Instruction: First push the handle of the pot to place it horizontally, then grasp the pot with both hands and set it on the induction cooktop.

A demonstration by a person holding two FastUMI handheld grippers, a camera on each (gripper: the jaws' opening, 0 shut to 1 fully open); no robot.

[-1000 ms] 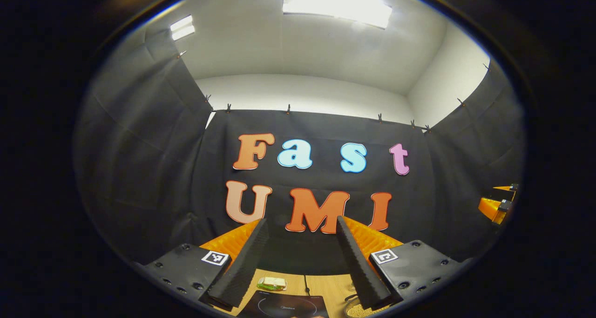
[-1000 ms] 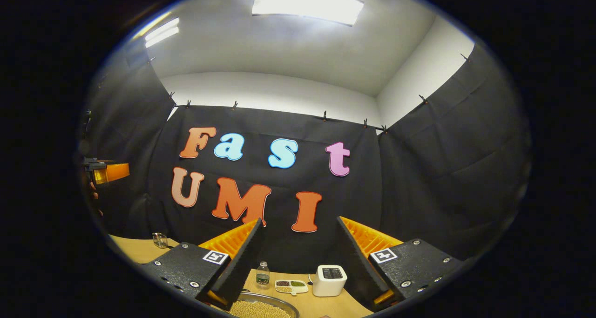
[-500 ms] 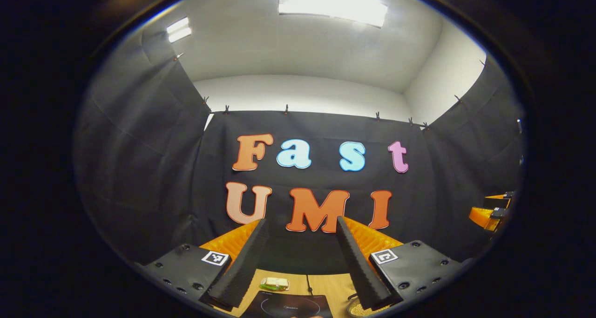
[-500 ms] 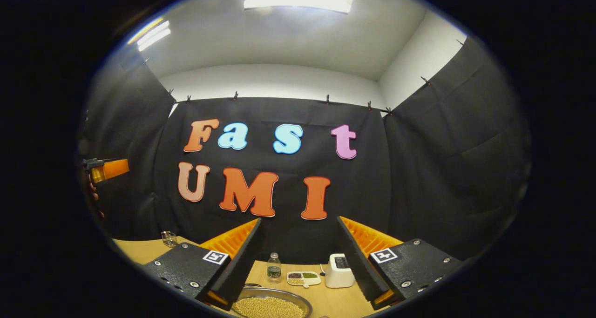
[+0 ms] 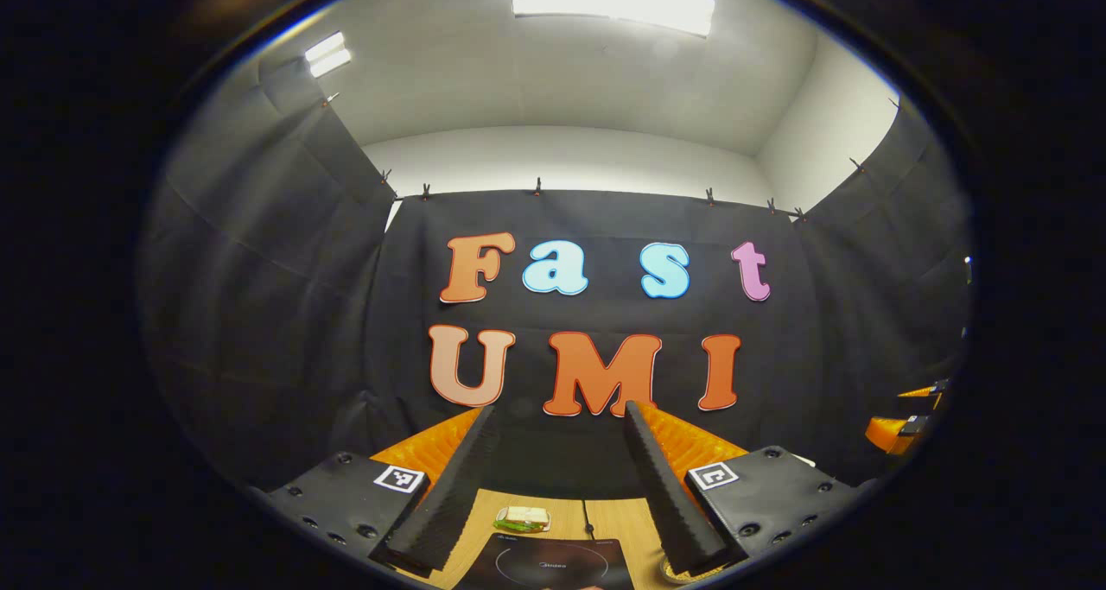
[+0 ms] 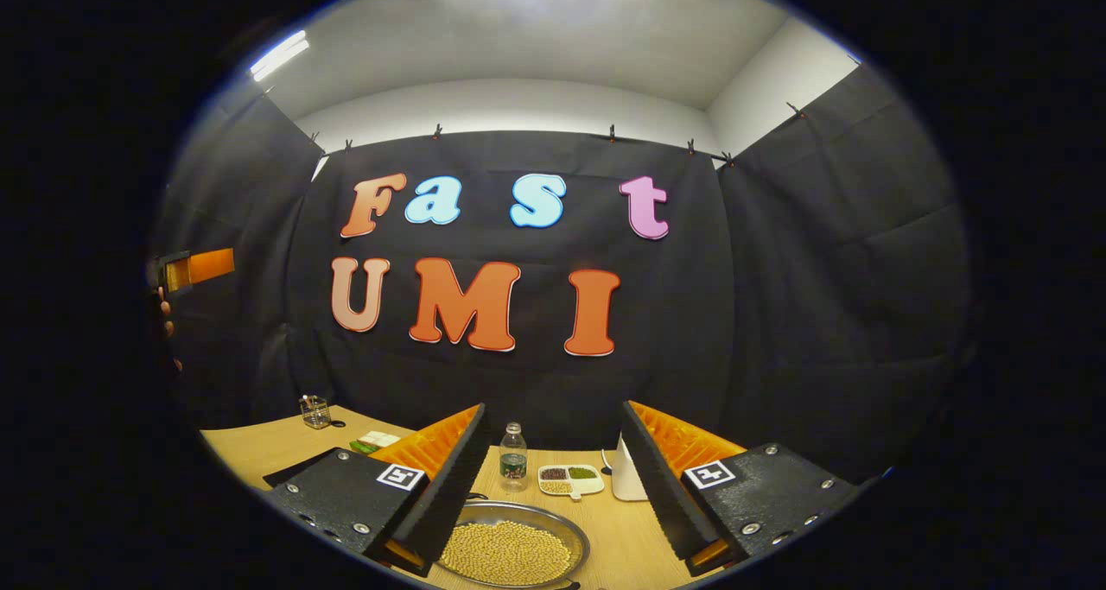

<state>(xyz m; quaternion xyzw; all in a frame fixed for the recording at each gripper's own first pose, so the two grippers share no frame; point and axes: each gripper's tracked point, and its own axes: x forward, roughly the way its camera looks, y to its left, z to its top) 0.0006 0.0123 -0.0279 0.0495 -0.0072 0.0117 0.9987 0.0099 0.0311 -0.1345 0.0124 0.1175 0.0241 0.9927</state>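
The pot (image 6: 510, 552) is a shallow metal pan holding yellowish beans. It lies on the wooden table just below and between the fingers of my right gripper (image 6: 553, 408), which is open, holds nothing and hovers above it. I cannot make out the pot's handle. The black induction cooktop (image 5: 553, 564) lies on the table below my left gripper (image 5: 559, 409), also open and holding nothing. A sliver of the pot's rim (image 5: 676, 573) shows by that gripper's right finger. Each gripper shows at the edge of the other's view: the right gripper (image 5: 907, 413) and the left gripper (image 6: 197, 269).
Behind the pot stand a small water bottle (image 6: 513, 458), a divided dish (image 6: 570, 479) of dried beans and a white appliance (image 6: 624, 478). A small glass (image 6: 315, 411) stands at the far left of the table (image 6: 259, 443). A green and white packet (image 5: 523, 517) lies behind the cooktop.
Both views have tipped downward over the last second. More of the table and the whole pot now show in the right gripper view; the cooktop shows more in the left. Both grippers stay open.
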